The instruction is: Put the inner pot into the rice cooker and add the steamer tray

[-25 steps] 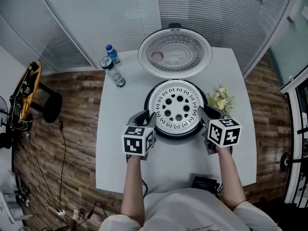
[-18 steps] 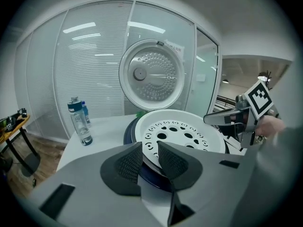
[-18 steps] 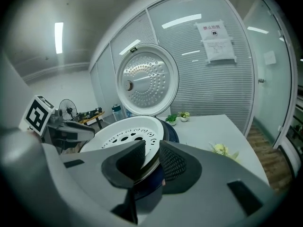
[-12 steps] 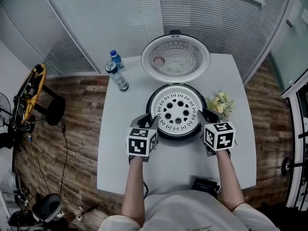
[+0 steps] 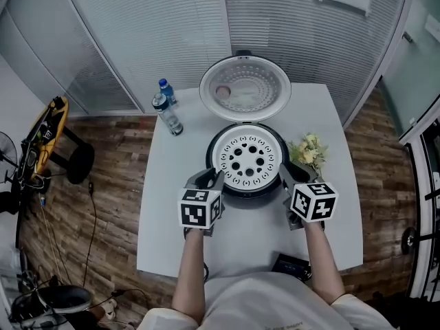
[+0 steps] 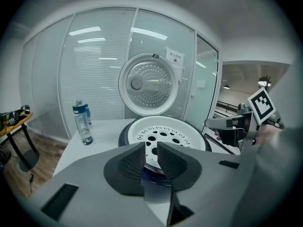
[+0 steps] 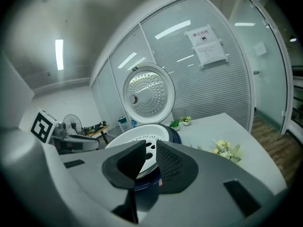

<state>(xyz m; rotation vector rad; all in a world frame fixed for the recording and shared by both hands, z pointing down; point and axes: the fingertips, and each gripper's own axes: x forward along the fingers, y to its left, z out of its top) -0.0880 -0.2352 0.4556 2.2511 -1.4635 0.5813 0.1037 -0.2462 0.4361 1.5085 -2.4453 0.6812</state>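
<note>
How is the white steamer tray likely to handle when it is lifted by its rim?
The steamer tray looks rigid, keeping a flat round shape, so it probably won't flop. Its many holes suggest it is light for its size. Its smooth, glossy surface may be slippery.

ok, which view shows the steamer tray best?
Head view: it looks down on the steamer tray, so its round face and holes show almost whole. Left gripper view gives a slanted look, near edge hidden. Right gripper view shows only a sliver.
</note>
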